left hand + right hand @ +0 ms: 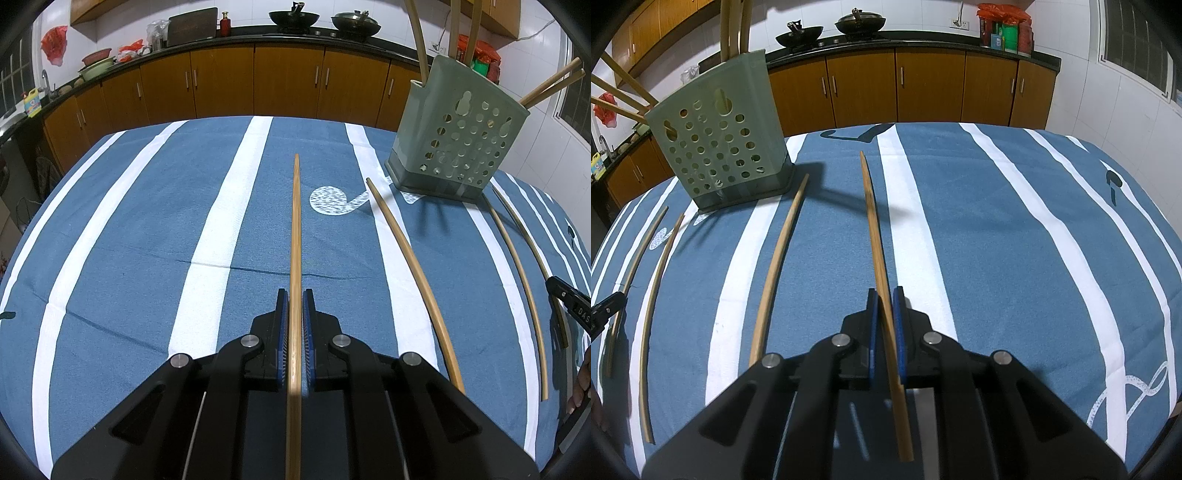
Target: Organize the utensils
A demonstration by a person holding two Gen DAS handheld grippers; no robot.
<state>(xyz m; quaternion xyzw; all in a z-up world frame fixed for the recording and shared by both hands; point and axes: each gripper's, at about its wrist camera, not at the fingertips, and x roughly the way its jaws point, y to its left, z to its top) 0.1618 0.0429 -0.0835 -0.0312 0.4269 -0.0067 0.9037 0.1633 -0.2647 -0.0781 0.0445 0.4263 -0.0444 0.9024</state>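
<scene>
I find my left gripper clamped on a long tan bamboo chopstick, and my right gripper clamped on another bamboo chopstick, both pointing ahead above the blue-and-white striped tablecloth. To do this step well, I judge each tip should be lifted and lowered upright into the pale green perforated plastic utensil holder. It already holds several chopsticks, leaning. Three loose chopsticks lie beside it.

The left black two-finger tongs point forward and downward, blue-padded jaws closed on a thin bamboo chopstick. The right black tongs match that pose, clamped on another slim bamboo chopstick.
</scene>
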